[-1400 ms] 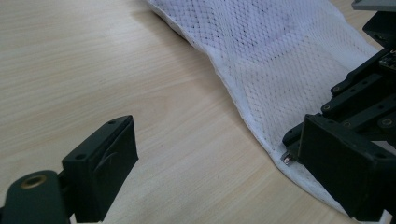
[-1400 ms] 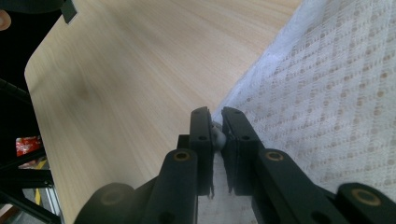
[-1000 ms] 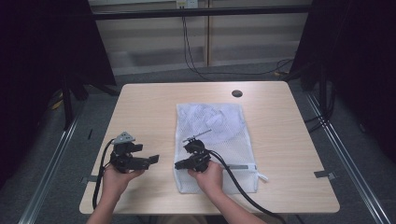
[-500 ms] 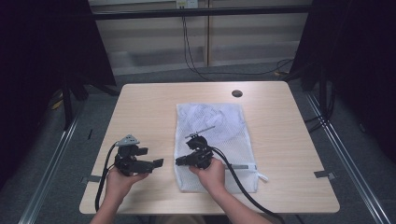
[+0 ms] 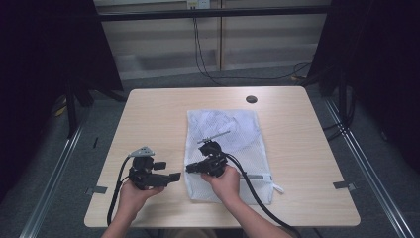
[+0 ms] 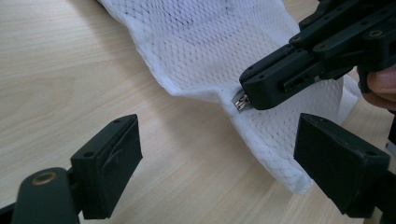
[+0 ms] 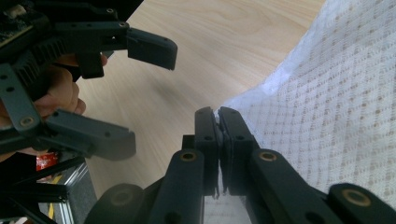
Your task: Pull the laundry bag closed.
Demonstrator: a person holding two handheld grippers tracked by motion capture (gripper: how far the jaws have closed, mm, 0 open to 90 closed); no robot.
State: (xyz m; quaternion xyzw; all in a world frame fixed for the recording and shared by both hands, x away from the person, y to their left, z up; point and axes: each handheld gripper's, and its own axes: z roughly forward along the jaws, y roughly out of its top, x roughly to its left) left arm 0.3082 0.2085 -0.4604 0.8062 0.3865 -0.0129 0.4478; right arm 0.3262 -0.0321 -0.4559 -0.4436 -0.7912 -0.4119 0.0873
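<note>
A white mesh laundry bag [image 5: 225, 129] lies flat on the wooden table [image 5: 153, 119]. My right gripper [image 5: 191, 168] is at the bag's left edge, near the front. It is shut on the metal zipper pull [image 6: 240, 102] and lifts the mesh a little there [image 7: 336, 93]. The closed jaws meet at the edge of the cloth [image 7: 218, 114]. My left gripper [image 5: 168, 172] hovers just left of that spot, pointing at it. It is open with nothing between its pads [image 6: 112, 154], and its jaws have just been closing slightly. The right gripper view shows the left gripper [image 7: 140, 91] close by.
The bag's grey zipper [image 5: 257, 176] runs along its front edge toward the right. A dark round grommet [image 5: 251, 99] sits near the table's back edge. Black cables trail from both grippers off the front. Bare wood lies left and right of the bag.
The left gripper has edged slightly right, toward the bag's left edge and the right gripper. The right gripper has stayed put, shut on the bag.
</note>
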